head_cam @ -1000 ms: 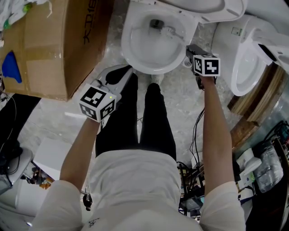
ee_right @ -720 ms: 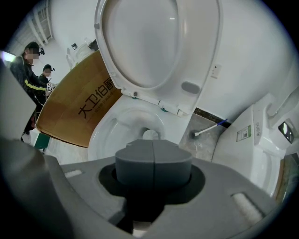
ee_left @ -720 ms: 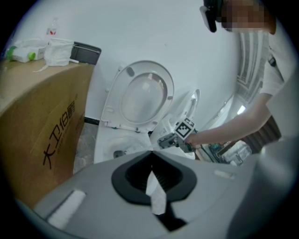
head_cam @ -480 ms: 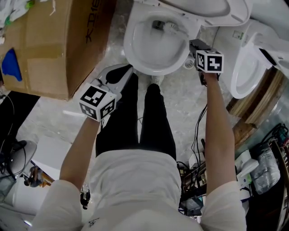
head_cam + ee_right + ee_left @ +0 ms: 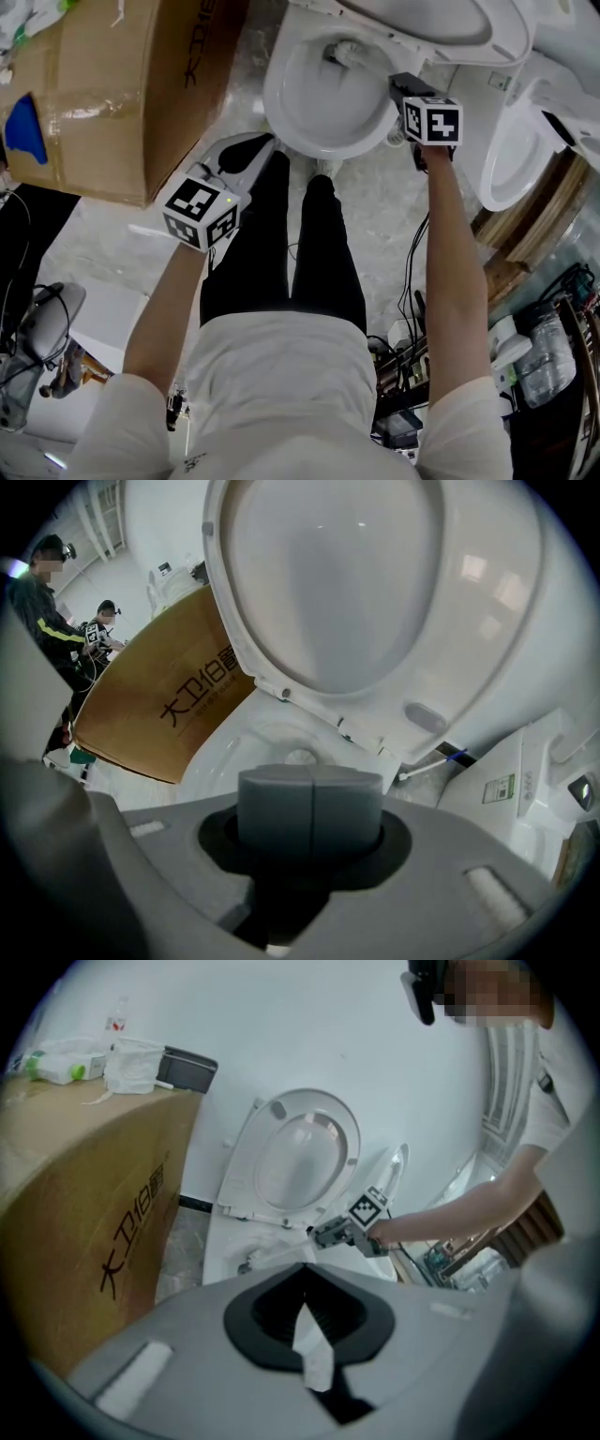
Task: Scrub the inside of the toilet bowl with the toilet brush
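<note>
White brush (image 5: pixel 278 1250) in R tool (image 5: pixel 315 1236)

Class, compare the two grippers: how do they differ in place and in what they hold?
The right gripper reaches to the rim of the toilet bowl; the left gripper hangs back over the floor by the person's leg. The right gripper is shut on the brush, whose head lies in the bowl; the left gripper holds nothing. Both carry a marker cube.
</note>
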The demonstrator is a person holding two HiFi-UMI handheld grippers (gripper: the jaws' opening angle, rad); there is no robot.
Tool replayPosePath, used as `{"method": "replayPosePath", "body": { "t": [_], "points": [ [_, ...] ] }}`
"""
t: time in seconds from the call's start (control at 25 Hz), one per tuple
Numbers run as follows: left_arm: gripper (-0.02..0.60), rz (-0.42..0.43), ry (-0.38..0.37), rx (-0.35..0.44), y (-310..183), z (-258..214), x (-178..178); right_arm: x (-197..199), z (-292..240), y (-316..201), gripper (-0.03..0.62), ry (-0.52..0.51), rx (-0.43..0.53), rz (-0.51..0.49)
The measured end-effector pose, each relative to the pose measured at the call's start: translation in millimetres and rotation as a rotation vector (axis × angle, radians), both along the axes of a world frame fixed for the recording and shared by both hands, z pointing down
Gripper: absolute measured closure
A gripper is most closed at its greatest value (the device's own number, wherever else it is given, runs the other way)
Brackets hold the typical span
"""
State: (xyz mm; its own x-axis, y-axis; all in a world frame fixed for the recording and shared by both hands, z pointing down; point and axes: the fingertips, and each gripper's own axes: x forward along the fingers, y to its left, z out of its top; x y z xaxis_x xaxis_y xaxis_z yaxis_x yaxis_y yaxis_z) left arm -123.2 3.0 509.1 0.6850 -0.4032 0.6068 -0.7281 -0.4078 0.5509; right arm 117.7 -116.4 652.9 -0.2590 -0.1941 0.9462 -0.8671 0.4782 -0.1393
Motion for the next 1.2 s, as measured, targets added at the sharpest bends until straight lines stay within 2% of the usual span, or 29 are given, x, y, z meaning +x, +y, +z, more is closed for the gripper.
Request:
{"method": "replayPosePath", "body": {
  "t": [0.68, 1.2],
  "points": [
    [0.594, -0.011, -0.007, -0.001, 0.6, 0.8, -10.8, -46.4, -0.7, -1.3, 0.45, -0.031, 0.008, -0.086],
    [0.594, -0.004, 0.003, 0.001, 16.5, -0.1, -3.0, -72.4, 5.2, 39.2, 0.45, -0.063, -0.036, -0.159]
  ]
}}
